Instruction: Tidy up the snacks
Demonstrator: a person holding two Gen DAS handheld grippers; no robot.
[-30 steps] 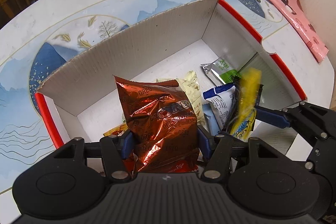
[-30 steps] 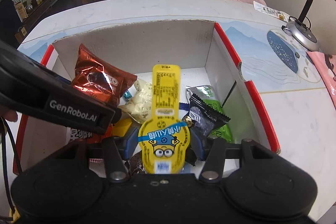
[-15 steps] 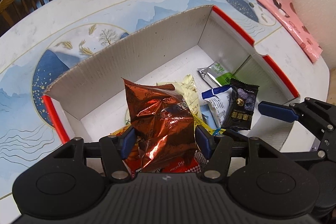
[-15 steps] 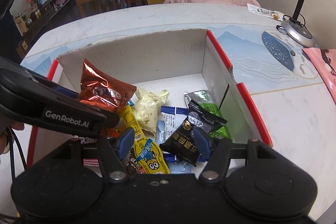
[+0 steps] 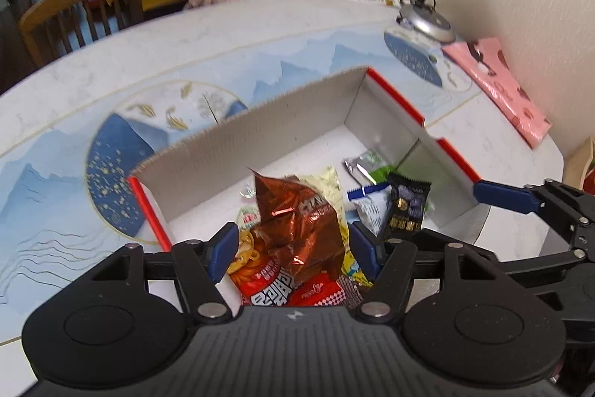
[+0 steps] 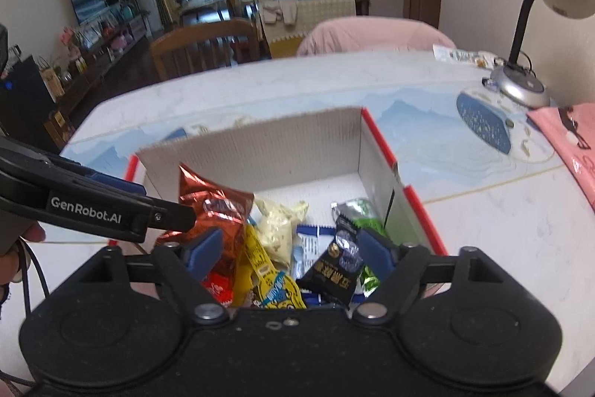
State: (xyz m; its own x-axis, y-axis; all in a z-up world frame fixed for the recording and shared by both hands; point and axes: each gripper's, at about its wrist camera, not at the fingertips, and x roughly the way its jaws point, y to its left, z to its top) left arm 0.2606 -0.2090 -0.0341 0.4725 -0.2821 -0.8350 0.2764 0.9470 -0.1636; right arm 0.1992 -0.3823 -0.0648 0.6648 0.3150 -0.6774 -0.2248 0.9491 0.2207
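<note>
While our 2 grippers hang over the cardboard box (image 5: 238, 144), both have just been widening: the left gripper (image 5: 293, 248) stands apart around the copper foil packet (image 5: 297, 222) (not pressing it), and the right gripper (image 6: 286, 252) gapes, holding nothing, above the yellow Minions packet (image 6: 271, 281) lying in the box.

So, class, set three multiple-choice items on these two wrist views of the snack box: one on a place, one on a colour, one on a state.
1. Where does the desk lamp stand?
A. on the table, beyond the box's right side
B. inside the box
C. on a chair

2. What colour is the edge trim of the cardboard box?
A. green
B. red
C. yellow

3. How is the right gripper?
A. shut on the yellow snack
B. shut on the box wall
C. open, holding nothing

Answers: A, its base rests on the tabletop; B, red strips line the rim; C, both pads stand clear of the yellow packet.
</note>
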